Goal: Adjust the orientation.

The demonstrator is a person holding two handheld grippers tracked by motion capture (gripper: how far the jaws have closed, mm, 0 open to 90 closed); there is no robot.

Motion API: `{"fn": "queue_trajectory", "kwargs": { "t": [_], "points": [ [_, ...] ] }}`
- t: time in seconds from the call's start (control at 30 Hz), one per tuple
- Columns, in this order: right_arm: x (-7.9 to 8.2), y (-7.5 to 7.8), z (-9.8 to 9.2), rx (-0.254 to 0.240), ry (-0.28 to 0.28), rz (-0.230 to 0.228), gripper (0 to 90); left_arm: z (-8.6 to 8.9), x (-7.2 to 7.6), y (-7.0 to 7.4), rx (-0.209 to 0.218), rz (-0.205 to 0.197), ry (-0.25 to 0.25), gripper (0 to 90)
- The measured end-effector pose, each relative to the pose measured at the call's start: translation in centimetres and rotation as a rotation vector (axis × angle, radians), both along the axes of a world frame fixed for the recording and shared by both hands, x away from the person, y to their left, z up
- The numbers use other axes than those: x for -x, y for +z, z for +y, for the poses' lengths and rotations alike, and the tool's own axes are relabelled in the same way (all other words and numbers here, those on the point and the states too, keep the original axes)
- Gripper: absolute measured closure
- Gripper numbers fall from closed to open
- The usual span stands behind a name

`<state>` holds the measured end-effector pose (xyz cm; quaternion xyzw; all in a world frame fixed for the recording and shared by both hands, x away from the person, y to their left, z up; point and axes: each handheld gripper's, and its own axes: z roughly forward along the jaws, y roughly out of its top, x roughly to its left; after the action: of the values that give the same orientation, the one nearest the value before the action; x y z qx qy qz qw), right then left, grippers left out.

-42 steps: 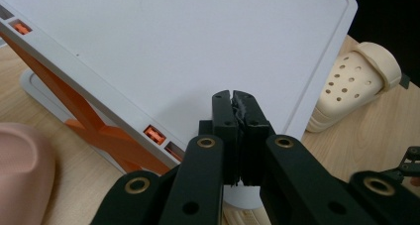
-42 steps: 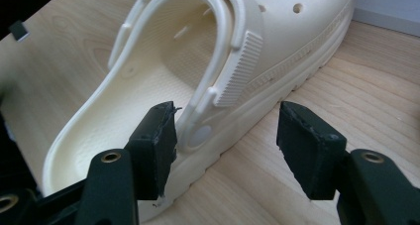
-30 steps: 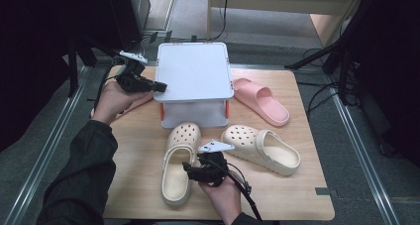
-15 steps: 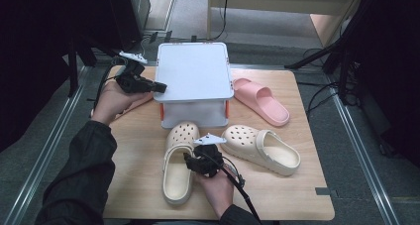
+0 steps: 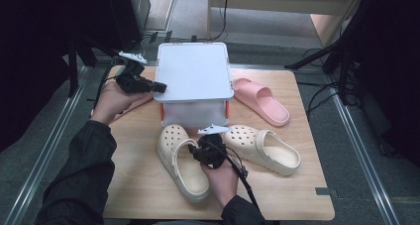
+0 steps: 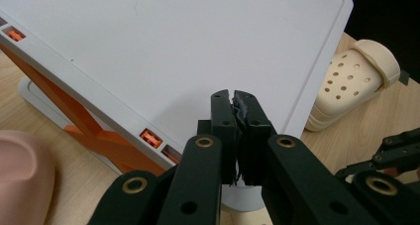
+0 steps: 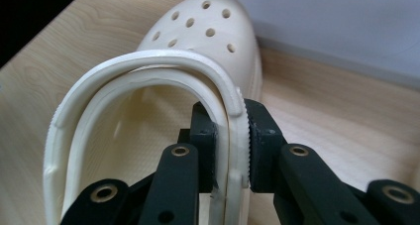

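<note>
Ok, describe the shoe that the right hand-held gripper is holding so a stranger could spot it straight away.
Start at the white lidded plastic box at the back of the wooden table. Two cream perforated foam clogs lie in front of it; take the left cream clog, toe towards the box. Unlike its twin, the right hand-held gripper clamps its rim and heel strap.

cream perforated clog, pink slide, grey box with orange trim

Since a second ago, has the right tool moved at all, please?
Yes. The right tool has shifted left, away from the right-hand clog, and closed on the left clog's rim.
</note>
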<state>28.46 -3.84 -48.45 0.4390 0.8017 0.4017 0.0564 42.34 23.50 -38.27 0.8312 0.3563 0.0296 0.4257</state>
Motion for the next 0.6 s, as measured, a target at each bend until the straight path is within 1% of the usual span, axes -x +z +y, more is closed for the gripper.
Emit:
{"fn": "queue_trajectory", "kwargs": {
  "t": [0.07,0.1,0.17,0.2,0.23,0.33,0.37,0.4,0.43,0.5,0.53,0.57,0.6],
  "points": [
    [-0.1,0.2,0.0,0.008,0.000,-0.006,78.0,0.0,0.0,0.0,0.006,0.003,-0.003,87.6],
    [-0.5,0.7,-0.1,0.023,0.003,-0.018,78.1,0.1,0.0,0.0,0.009,0.007,-0.005,87.6],
    [-0.9,1.2,-0.2,0.027,0.003,-0.028,78.1,0.1,-0.1,-0.1,0.010,0.007,-0.004,87.9],
    [-0.9,1.2,-0.2,0.027,0.003,-0.028,78.1,0.1,-0.1,-0.1,0.010,0.007,-0.004,87.9],
    [-1.3,1.7,-0.2,0.020,0.001,-0.033,78.0,0.1,0.0,0.0,0.006,0.006,-0.003,88.0],
    [-2.1,2.3,-0.2,0.011,-0.005,-0.032,78.0,0.2,-0.1,-0.1,0.014,0.016,-0.001,88.1],
    [-2.1,2.3,-0.2,0.011,-0.005,-0.032,78.0,0.2,-0.1,-0.1,0.014,0.016,-0.001,88.5],
    [-2.4,2.4,-0.1,0.008,-0.009,-0.028,78.0,0.2,-0.1,-0.1,0.018,0.020,0.002,88.5],
    [-3.2,2.5,0.1,0.018,-0.022,-0.033,77.9,0.2,-0.1,-0.1,0.015,0.018,0.002,89.0],
    [-3.9,2.6,0.3,0.023,-0.032,-0.038,77.8,0.1,-0.1,-0.1,0.012,0.015,0.001,89.2],
    [-3.9,2.6,0.3,0.023,-0.032,-0.038,77.8,0.1,-0.1,-0.1,0.012,0.015,0.001,89.2],
    [-4.8,2.5,0.3,0.029,-0.055,-0.044,77.8,0.1,-0.1,-0.1,0.015,0.018,0.002,89.3],
    [-4.8,2.5,0.3,0.029,-0.055,-0.044,77.8,0.1,-0.1,-0.1,0.015,0.018,0.002,89.3]
  ]
}}
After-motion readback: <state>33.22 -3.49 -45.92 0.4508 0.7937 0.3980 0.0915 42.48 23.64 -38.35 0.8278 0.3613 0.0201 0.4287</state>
